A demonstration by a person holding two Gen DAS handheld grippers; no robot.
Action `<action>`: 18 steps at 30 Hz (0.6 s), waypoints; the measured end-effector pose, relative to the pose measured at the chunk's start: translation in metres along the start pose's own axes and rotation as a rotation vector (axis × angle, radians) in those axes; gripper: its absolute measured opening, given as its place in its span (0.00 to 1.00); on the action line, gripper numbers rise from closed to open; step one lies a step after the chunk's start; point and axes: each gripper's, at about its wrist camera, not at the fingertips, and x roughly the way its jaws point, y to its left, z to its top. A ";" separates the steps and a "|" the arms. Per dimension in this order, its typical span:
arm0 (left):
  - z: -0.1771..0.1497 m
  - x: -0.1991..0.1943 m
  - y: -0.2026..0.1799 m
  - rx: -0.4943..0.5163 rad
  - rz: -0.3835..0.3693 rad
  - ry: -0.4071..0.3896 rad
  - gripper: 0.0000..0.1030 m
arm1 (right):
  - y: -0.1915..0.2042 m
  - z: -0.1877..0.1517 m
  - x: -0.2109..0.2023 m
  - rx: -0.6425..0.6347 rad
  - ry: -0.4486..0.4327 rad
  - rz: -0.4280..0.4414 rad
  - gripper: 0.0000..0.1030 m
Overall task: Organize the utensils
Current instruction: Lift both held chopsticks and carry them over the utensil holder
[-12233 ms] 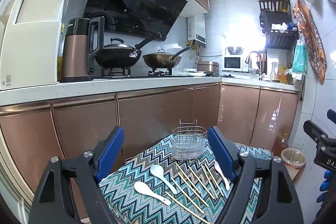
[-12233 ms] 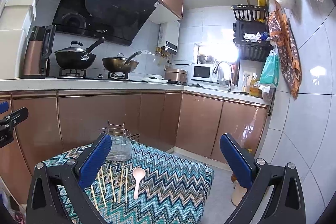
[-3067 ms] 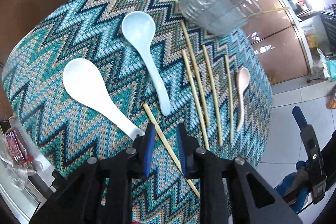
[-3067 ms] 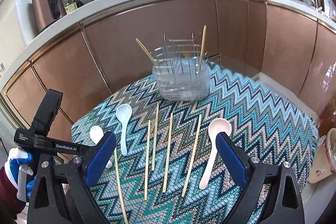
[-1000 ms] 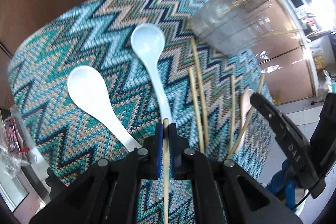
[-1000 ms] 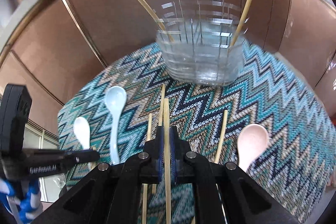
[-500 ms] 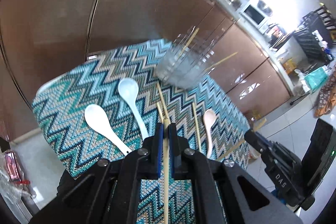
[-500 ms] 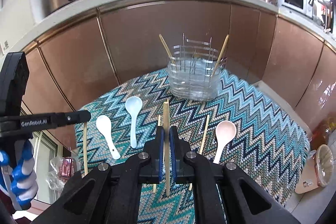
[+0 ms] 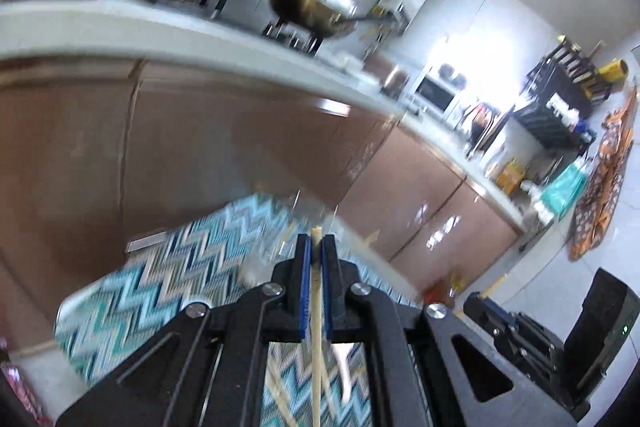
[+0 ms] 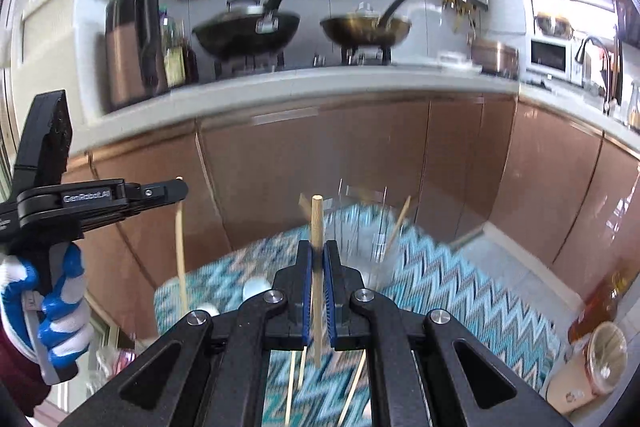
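Observation:
My left gripper (image 9: 316, 247) is shut on a wooden chopstick (image 9: 317, 327) and holds it above the zigzag-patterned table (image 9: 160, 279). It also shows in the right wrist view (image 10: 176, 187) with its chopstick (image 10: 181, 259) hanging down. My right gripper (image 10: 317, 251) is shut on another chopstick (image 10: 316, 223), raised above the table. The clear utensil holder (image 10: 372, 247) with chopsticks in it stands blurred behind it. More chopsticks (image 10: 352, 391) and white spoons (image 10: 256, 285) lie on the cloth below.
Brown kitchen cabinets (image 10: 360, 163) run behind the table, with pans (image 10: 248, 27) on the counter. A small bin (image 10: 592, 363) stands on the floor at the right. My right gripper's body (image 9: 560, 331) shows at the left view's lower right.
Both grippers have lifted and tilted up with their chopsticks, so the views now look at the cabinets and counter. The table has dropped low in both views.

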 end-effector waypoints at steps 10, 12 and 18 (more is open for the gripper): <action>0.061 0.078 -0.038 0.089 0.052 -0.265 0.04 | -0.030 0.059 0.054 -0.031 -0.177 -0.027 0.06; 0.064 0.099 -0.040 0.106 0.080 -0.287 0.04 | -0.039 0.059 0.076 -0.025 -0.181 -0.039 0.06; 0.057 0.163 -0.037 0.152 0.168 -0.310 0.04 | -0.067 0.043 0.136 0.011 -0.141 -0.049 0.06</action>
